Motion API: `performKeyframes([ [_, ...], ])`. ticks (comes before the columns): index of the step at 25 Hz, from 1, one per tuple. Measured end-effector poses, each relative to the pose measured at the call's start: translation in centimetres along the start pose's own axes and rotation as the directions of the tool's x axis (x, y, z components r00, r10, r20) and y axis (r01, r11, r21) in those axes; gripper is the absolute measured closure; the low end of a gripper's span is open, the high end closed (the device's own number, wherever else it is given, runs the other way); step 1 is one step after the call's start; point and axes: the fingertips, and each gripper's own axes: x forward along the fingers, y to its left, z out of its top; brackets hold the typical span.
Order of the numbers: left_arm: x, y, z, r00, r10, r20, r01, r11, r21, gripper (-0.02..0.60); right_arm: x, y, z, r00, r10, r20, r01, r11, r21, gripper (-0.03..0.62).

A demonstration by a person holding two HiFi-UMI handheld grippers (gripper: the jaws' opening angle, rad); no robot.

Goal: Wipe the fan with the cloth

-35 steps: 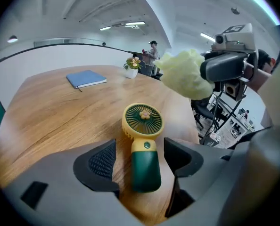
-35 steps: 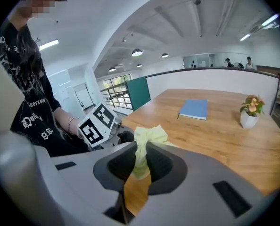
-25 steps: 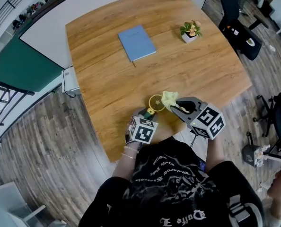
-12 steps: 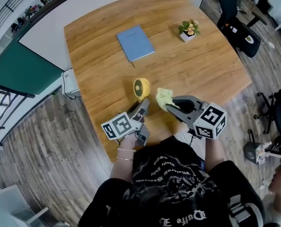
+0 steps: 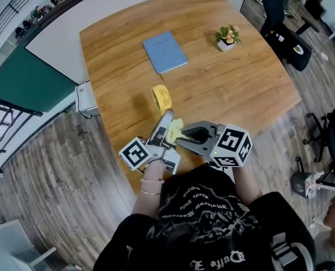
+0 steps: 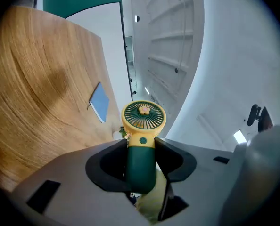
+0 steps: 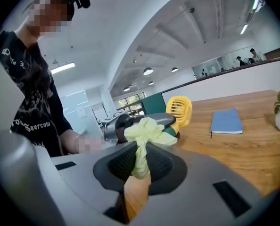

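Two claws: both are busy, neither one is empty.
Left claw [image 5: 166, 117]: pinches the green handle of the fan [image 6: 142, 140]; the yellow head stands out beyond its tips, above the table [image 5: 224, 89].
Right claw [image 5: 181, 135]: pressed together on the yellow cloth [image 7: 142, 135], with a tuft ahead of its tips.
Cloth to fan: just beside the left claw's jaws — I cannot tell if it touches.
Done: fan held up, cloth gripped.
Left to do: I judge the grille is not yet wiped.

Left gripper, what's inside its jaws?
The fan, clamped by its green handle, yellow head sticking out beyond the left gripper. Below the handle a bit of yellow cloth shows; the rest is hidden by the gripper.
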Motion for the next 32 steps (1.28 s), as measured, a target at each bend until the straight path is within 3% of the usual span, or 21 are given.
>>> performKeyframes([
  [4, 0.1, -1.1, -0.3, 0.998, -0.058, -0.027, 0.058, 0.998, 0.007, 0.382, 0.7, -0.2, -1.5, 0.995, -0.043, -0.085, 0.041, 0.999, -0.023, 0.528],
  [16, 0.4, -1.9, -2.0, 0.984, -0.129, -0.125, 0.127, 0.992, -0.025, 0.382, -1.6, -1.2, -2.0, 0.994, -0.072, -0.08, 0.072, 0.997, -0.006, 0.526],
  [24, 0.3, -3.6, -1.5, 0.968, -0.223, -0.116, 0.214, 0.973, -0.084, 0.382, -3.4, -1.9, -0.2, 0.995, -0.09, 0.05, 0.089, 0.996, 0.018, 0.53],
  [32, 0.2, -4.3, -2.0, 0.958, -0.254, -0.136, 0.24, 0.964, -0.114, 0.382, -4.4, -3.1, 2.4, 0.963, -0.164, 0.213, 0.154, 0.986, 0.063, 0.533],
])
